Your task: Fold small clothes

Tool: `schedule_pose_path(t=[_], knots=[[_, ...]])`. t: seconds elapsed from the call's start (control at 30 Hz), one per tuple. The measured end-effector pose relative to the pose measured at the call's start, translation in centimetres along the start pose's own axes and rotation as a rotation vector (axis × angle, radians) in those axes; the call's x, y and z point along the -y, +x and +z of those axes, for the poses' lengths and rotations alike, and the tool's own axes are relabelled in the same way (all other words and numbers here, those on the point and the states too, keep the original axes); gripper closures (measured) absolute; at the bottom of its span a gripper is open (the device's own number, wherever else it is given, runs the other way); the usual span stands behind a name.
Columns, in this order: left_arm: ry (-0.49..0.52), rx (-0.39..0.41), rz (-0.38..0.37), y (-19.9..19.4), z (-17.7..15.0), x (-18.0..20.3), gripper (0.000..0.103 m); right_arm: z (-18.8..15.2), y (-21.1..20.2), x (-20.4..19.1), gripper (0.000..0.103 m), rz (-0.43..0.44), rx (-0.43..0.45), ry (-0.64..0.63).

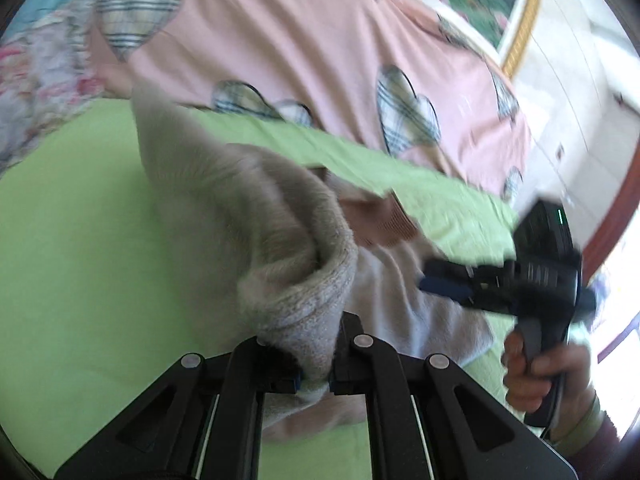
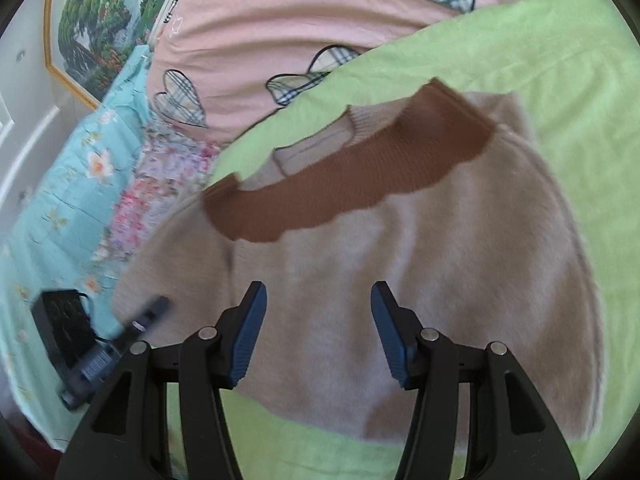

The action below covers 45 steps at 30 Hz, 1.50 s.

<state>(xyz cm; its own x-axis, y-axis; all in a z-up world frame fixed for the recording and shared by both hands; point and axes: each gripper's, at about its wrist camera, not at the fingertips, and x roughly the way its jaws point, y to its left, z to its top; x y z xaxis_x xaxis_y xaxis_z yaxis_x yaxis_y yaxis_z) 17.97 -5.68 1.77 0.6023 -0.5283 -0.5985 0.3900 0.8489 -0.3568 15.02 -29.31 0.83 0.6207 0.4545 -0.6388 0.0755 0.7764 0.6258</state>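
A small beige fuzzy sweater (image 2: 420,264) with a brown scalloped collar (image 2: 360,172) lies on a green sheet (image 2: 560,60). My left gripper (image 1: 314,382) is shut on a ribbed sleeve cuff (image 1: 304,300) of the sweater (image 1: 224,216) and holds it lifted above the sheet (image 1: 68,240). My right gripper (image 2: 318,332) is open and empty, just above the sweater's body. The right gripper also shows in the left wrist view (image 1: 436,280), held in a hand over the sweater. The left gripper shows blurred in the right wrist view (image 2: 152,308) at the sweater's left edge.
A pink cover with plaid hearts (image 1: 320,48) lies behind the green sheet. A floral blue quilt (image 2: 60,208) is at the left. A framed landscape picture (image 2: 100,28) hangs on the wall. A white cabinet (image 1: 580,112) stands at the right.
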Motion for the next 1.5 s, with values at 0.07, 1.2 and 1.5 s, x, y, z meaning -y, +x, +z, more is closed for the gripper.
schedule_pose_path(t=[0.07,1.2,1.5], knots=[[0.007,-0.048,-0.008,2.1,-0.5,0.7,0.097,1.4,1.5,0.2,0.047,0.041,-0.053,0.008],[0.153,-0.278,-0.226,13.5,-3.4,15.6,0.096,8.4,0.6,9.0,0.087,-0.076,-0.113,0.0],[0.153,-0.271,-0.28,13.7,-3.4,16.4,0.095,8.6,-2.3,9.2,0.087,-0.079,-0.035,-0.034]])
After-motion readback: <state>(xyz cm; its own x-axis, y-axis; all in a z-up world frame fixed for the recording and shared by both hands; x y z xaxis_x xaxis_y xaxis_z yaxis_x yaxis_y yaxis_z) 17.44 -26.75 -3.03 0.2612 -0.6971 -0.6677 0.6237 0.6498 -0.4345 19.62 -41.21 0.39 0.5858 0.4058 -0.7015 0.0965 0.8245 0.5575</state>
